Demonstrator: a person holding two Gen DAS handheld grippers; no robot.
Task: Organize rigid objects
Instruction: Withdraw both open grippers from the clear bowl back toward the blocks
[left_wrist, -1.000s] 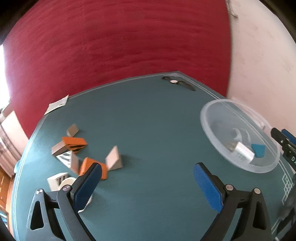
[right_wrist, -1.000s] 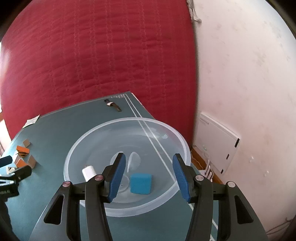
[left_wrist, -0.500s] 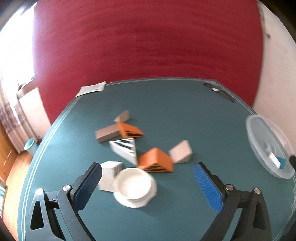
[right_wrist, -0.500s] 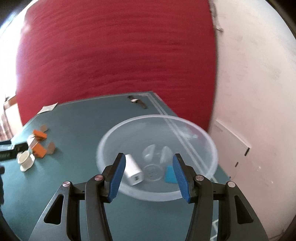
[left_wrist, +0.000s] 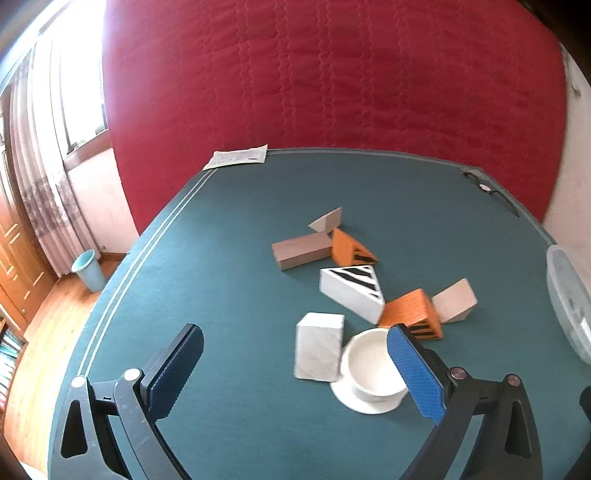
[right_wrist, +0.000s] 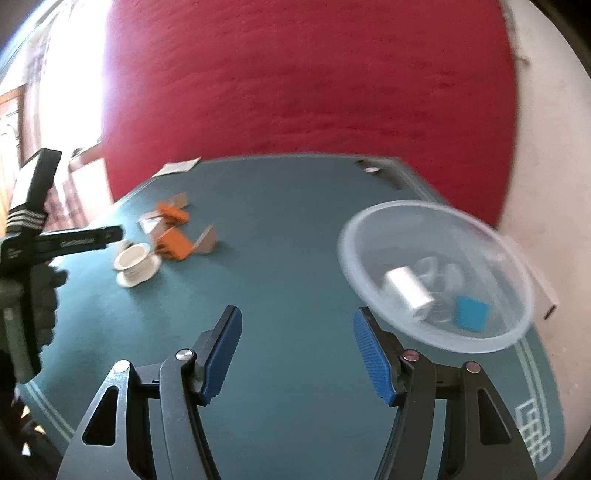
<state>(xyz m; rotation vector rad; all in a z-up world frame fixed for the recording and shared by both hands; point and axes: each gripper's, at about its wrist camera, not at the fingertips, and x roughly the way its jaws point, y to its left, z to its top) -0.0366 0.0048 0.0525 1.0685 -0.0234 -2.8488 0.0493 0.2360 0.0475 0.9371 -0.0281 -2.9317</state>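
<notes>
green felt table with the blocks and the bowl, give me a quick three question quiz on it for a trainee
1. True or false: the clear plastic bowl already holds a blue square block and a white cylinder.
2. Which thing touches the white round dish in the left wrist view? A) white marble-look cuboid block B) sheet of paper C) grey-brown rectangular block
3. Fill in: both the left tongs and the right tongs stand ____, with nothing between them.

Key: 1 true; 2 A; 3 open
</notes>
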